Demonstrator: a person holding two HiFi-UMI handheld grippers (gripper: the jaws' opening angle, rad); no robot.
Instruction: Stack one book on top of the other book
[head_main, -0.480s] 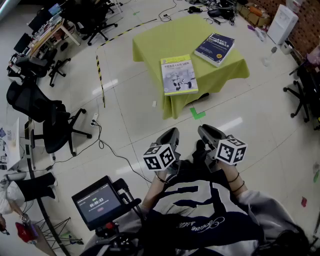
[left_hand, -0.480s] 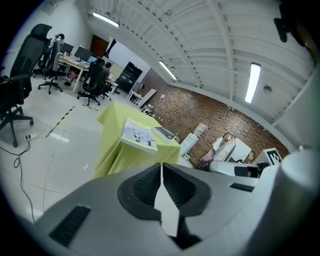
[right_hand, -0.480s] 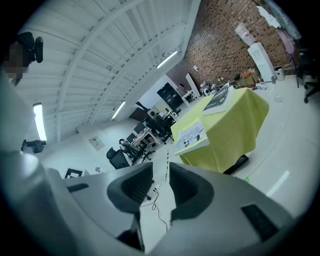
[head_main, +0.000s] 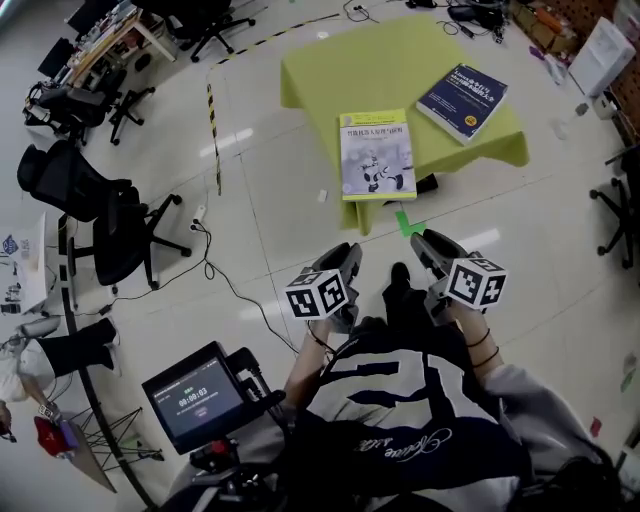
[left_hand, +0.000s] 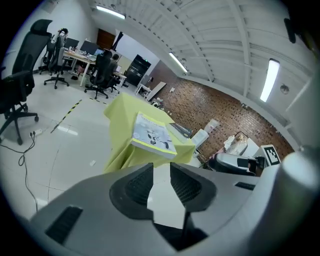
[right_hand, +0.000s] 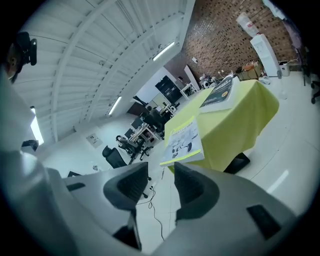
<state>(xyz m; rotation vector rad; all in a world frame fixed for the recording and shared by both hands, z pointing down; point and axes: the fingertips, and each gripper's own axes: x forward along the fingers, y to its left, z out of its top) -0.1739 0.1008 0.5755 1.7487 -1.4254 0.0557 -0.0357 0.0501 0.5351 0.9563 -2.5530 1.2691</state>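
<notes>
The white book is laid at the near edge of the worktop, and the blue book apart at the far corner. The left gripper and right gripper are held short of the worktop, fingers spread and empty. The white book could be knocked off the edge by a careless push.

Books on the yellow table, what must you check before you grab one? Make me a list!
1. Both books lie flat on the table: ok, white book near, blue book farther back.
2. Books apart, none stacked yet: ok.
3. Left gripper empty, jaws apart: ok.
4. Right gripper empty, jaws apart: ok.
5. Grippers within reach of a book: not ok, floor lies between them and the table.
6. White book fully on the table: not ok, its near end juts over the edge.
</notes>
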